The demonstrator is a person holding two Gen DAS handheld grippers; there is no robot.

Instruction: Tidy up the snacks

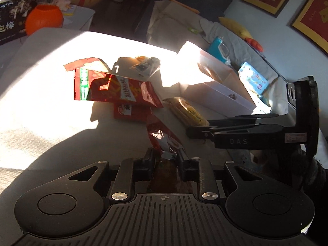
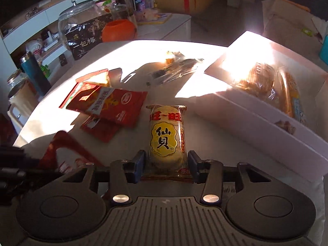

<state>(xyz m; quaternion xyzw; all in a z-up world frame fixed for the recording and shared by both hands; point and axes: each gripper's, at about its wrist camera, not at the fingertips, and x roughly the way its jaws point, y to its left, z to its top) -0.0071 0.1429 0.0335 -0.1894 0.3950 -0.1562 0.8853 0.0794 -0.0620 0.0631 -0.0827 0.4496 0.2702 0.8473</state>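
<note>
While straddled by the right gripper (image 2: 167, 165), spread and not yet pinching, yellow crinkly-film rice cracker packet (image 2: 167, 137) lies flat on pale tabletop (image 2: 164, 47) at 6 o'clock: light, slippery, brittle inside, best taken gently across the middle. Left gripper (image 1: 165, 157) pinched on red foil snack pouch (image 1: 164, 137). White cardboard box (image 2: 256, 119) at 2 o'clock.

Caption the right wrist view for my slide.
Right hand-held gripper straddles a yellow rice cracker pack beside the white box.
</note>
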